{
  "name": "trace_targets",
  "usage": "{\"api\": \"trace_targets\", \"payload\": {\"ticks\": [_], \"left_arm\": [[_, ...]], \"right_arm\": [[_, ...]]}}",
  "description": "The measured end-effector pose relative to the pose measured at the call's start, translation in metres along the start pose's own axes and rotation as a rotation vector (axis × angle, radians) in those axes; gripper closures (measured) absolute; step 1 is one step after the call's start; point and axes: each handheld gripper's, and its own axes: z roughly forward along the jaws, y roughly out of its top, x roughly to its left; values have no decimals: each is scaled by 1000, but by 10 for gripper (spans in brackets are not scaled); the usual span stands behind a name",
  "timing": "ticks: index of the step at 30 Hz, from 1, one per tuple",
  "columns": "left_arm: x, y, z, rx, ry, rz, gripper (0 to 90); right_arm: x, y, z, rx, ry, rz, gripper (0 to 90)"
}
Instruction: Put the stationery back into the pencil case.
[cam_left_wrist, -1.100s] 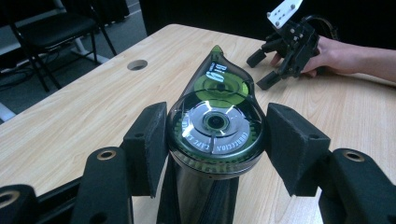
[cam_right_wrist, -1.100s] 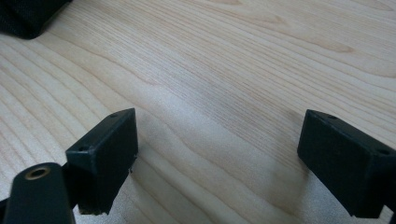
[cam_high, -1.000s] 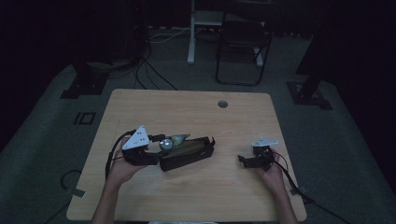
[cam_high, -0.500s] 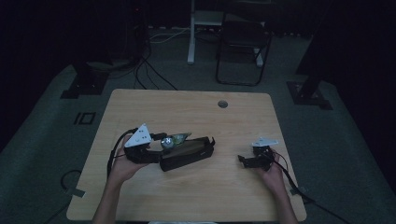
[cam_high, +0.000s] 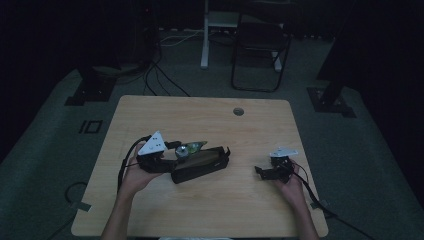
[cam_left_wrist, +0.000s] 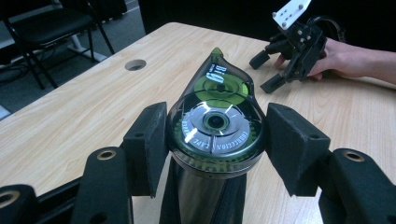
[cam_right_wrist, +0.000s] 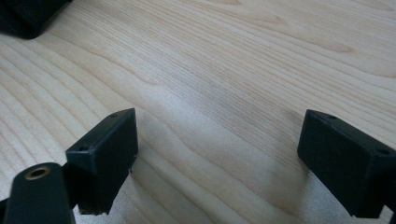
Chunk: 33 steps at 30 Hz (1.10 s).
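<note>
Shows a dim room with a pale wooden table (cam_high: 200, 115), seen from above, and 1 hand-held gripper at each side of it.

On the left, finds the left gripper (cam_left_wrist: 219, 142) partly open and closed around a green, teardrop-shaped correction tape (cam_left_wrist: 215, 116). Pads pressed on its 2 rounded flanks, the near pad plainly touching and the far one apparently so.

Places the tape left of the table's middle, directly above 1 end of a long black pouch (cam_high: 200, 167) lying on the wood. Cannot tell whether it rests on the pouch or hangs just clear of it.

Lies flat, reel face up. Points its narrow tip straight away from the gripper, toward the table's right and slightly far side. Runs its long axis in line with the jaws, roughly along the pouch's length.

On the right, finds the right gripper (cam_right_wrist: 217, 154) well apart from the pouch, low over bare wood, jaws wide and holding nothing.

Judged for progress: grasp made, tape at the pouch. Probably left to do: transfer between pouch and table, then release.
</note>
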Motion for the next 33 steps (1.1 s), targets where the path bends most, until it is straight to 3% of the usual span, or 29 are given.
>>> {"api": "trace_targets", "payload": {"ticks": [7,33], "left_arm": [[2,0,4,-10,-5,-12,415],[6,-2,31,33,-27,-22,415]], "right_arm": [[0,0,0,0,0,0,121],[0,0,0,0,0,0,121]]}}
